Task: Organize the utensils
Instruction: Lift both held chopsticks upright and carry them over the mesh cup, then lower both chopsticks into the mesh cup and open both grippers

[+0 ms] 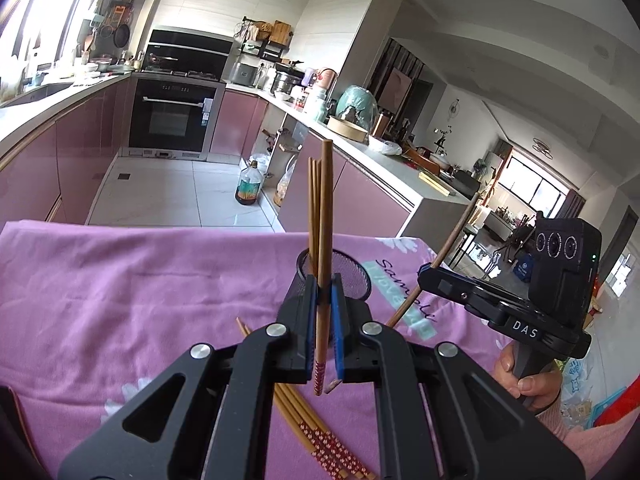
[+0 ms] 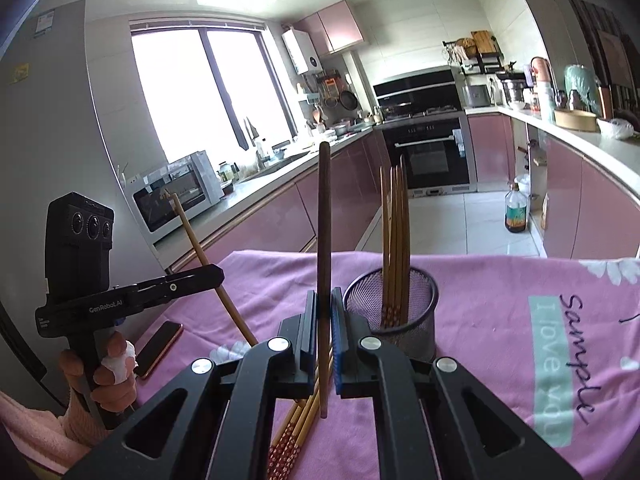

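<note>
In the left wrist view my left gripper (image 1: 323, 286) is shut on one brown chopstick (image 1: 325, 208) that stands nearly upright, its red patterned end below the pads. Just behind it a black mesh cup (image 1: 356, 276) holds several chopsticks (image 1: 313, 200). More loose chopsticks (image 1: 316, 436) lie on the pink cloth (image 1: 120, 280) under the gripper. In the right wrist view my right gripper (image 2: 323, 304) is shut on a darker upright chopstick (image 2: 324, 220), left of the mesh cup (image 2: 416, 312). Each gripper appears in the other's view: right gripper (image 1: 425, 273), left gripper (image 2: 218, 274), each with its stick slanting.
A phone (image 2: 160, 344) lies on the cloth at the left edge. A hand (image 2: 114, 364) grips the left handle. Beyond the table's far edge are the tiled floor, an oil bottle (image 2: 516, 210) and pink kitchen cabinets (image 1: 80, 152) with cluttered counters.
</note>
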The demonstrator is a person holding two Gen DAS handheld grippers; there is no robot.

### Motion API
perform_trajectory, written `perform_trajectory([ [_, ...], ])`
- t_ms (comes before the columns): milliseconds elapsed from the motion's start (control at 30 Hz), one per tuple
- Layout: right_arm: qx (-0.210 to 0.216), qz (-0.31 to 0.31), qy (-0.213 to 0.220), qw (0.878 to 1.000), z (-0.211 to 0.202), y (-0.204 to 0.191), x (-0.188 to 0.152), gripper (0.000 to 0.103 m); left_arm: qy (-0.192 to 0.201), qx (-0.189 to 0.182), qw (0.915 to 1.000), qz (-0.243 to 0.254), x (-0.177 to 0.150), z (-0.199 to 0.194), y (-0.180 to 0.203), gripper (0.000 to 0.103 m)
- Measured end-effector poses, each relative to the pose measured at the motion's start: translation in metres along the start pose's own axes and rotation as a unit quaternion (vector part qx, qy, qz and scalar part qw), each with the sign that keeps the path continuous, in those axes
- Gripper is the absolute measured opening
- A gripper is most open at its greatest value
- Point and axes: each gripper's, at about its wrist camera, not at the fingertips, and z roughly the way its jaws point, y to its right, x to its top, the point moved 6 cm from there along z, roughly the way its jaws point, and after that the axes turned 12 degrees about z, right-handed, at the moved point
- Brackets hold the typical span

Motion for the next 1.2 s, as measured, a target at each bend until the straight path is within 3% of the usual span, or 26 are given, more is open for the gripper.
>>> perform_trajectory([
  [767, -0.016, -0.046, 0.078, 0.996, -0.027, -0.012, 0.062, 0.005, 0.043, 0.006, 0.9978, 0.05, 0.067, 0.012, 0.016, 0.007],
  [1200, -0.029, -0.052, 0.085, 0.995, -0.015, -0.008, 0.079, 0.005, 0.053, 0.015, 0.9967, 0.059, 0.075, 0.016, 0.019, 0.007],
])
